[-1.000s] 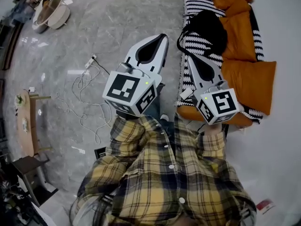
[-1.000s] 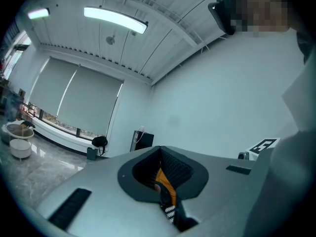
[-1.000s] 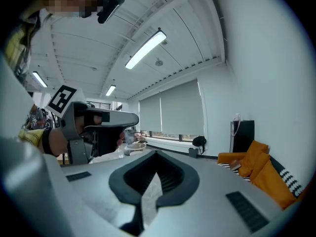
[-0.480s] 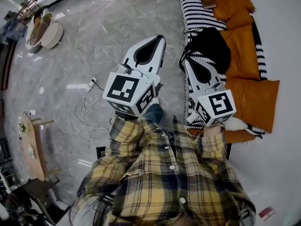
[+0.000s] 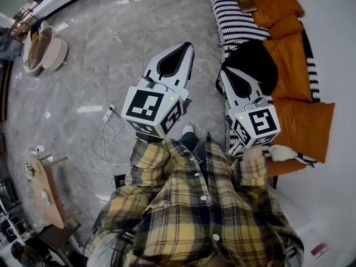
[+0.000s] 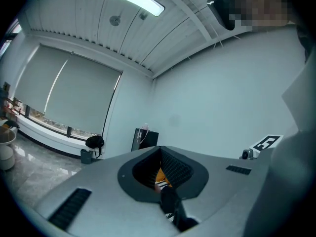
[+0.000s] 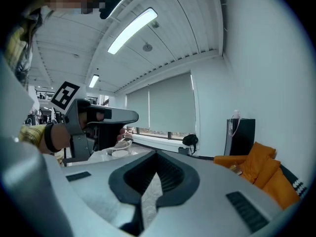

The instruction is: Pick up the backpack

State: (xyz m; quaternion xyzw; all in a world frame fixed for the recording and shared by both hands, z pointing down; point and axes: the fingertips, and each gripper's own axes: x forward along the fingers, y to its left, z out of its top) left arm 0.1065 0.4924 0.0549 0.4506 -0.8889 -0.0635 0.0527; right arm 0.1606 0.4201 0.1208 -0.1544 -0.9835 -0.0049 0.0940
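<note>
— Where is the black fabric backpack seen?
— On the sofa draped in a black-and-white striped throw, beside orange cushions, near the right tool.
— How are the tools held?
— Both are clenched, with nothing gripped. The left tool is held over the grey marble floor.

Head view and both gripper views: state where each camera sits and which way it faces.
Head view: on the person's head, looking steeply down at floor, sofa and backpack; plaid shirt, left claw and right claw show.
Left gripper view: on the left claw, facing a pale wall and window blind; its shut jaws show.
Right gripper view: on the right claw, facing the window blind; its shut jaws and the hand holding the left claw show.
Shared: both gripper views catch the blind and a black cabinet.
</note>
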